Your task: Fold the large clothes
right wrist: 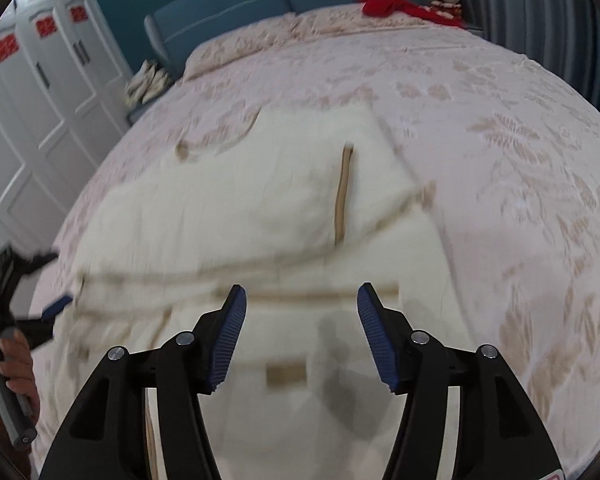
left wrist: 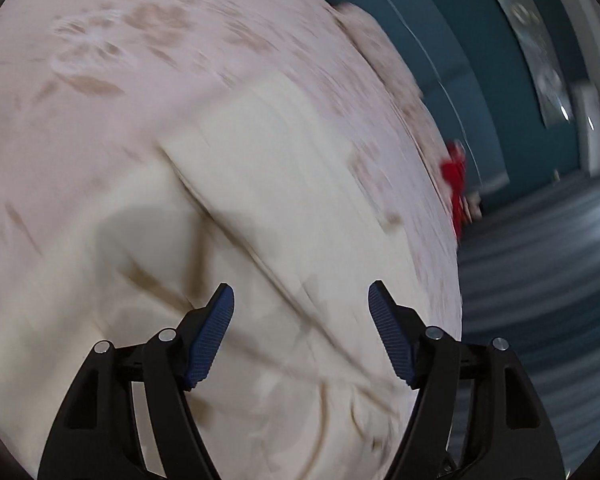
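Both the left gripper and right gripper are hanging released, empty, over the half-folded cream garment; regrasping an edge looks next

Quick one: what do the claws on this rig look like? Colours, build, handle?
Both match: the left claw and right claw have glossy black plastic arms with cut-out slots, silver pivot pins and blue ribbed pads. In the right wrist view, the hand holds a grey handle. No cables or sleeve visible.
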Demonstrator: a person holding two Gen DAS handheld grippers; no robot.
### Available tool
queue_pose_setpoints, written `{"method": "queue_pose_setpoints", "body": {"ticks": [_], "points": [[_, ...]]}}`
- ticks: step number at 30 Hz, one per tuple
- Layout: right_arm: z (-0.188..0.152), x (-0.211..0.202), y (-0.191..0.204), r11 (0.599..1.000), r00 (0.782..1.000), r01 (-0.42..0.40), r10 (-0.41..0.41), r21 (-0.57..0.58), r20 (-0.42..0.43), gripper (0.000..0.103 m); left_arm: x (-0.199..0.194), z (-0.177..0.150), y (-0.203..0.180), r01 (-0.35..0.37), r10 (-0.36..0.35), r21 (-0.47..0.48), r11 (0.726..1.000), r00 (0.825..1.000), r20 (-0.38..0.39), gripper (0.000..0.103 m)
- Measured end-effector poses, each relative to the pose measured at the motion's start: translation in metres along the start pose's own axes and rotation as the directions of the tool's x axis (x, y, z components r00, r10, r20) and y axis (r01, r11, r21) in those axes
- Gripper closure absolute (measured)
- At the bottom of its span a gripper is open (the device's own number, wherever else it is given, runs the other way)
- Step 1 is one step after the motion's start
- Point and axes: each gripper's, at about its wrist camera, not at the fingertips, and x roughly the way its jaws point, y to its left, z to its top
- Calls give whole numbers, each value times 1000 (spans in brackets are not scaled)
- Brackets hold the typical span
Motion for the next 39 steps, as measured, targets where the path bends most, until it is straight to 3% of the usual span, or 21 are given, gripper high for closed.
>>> {"method": "queue_pose_setpoints", "body": {"ticks": [5, 8, 10, 14, 16, 19, 21, 24, 26, 30, 31, 34, 36, 38, 39], "points": [[34, 31, -18, 994, 1000, 0, -1, 112, 1, 43, 19, 39, 20, 10, -6, -101, 995, 999, 38, 38], [43, 52, -28, 981, 999, -13, 20, 195, -34, 43, 21, 48, 50, 3, 0, -157, 988, 1000, 17, 50], [44, 64, -24, 980, 998, -22, 34, 199, -60, 45, 26, 49, 57, -22, 23, -165, 986, 1000, 3, 71], [51, 71, 6, 997, 996, -38, 44, 74, -78, 95, 15, 52, 55, -68, 72, -106, 992, 997, 34, 89], [59, 51, 21, 996, 997, -78, 79, 34, -17, 96, -1, 55, 50, -74, 80, -72, 995, 994, 72, 95], [65, 11, 40, 993, 989, -114, 116, -34, 88, 96, -26, 51, 36, -98, 97, 1, 995, 987, 130, 97], [61, 0, 47, 993, 989, -81, 90, -82, 119, 96, -30, 45, 31, -143, 134, 56, 988, 981, 142, 97], [42, 38, 32, 996, 1000, 6, -6, -92, 4, 96, -7, 34, 40, -237, 226, 104, 966, 968, 106, 98], [24, 75, 14, 997, 993, 39, -46, -68, -110, 96, 10, 27, 49, -278, 272, 103, 955, 960, 71, 98], [19, 85, 13, 995, 989, 51, -62, -85, -131, 95, 24, 18, 44, -354, 344, 167, 920, 935, 89, 97], [22, 81, 15, 995, 989, 59, -70, -85, -131, 88, 23, 19, 41, -367, 357, 180, 913, 930, 90, 96], [29, 54, 17, 995, 993, 84, -89, -60, -81, 83, 1, 18, 25, -406, 388, 222, 886, 913, 123, 94], [29, 29, 20, 995, 996, 88, -89, -50, -15, 79, -28, 12, 6, -440, 397, 269, 857, 895, 203, 93], [29, 9, 33, 997, 998, 55, -54, -52, 27, 79, -43, 6, -11, -436, 370, 308, 846, 895, 250, 89], [28, 7, 39, 998, 999, 39, -37, -57, 29, 79, -45, 0, -25, -410, 337, 343, 845, 907, 254, 85]]}}
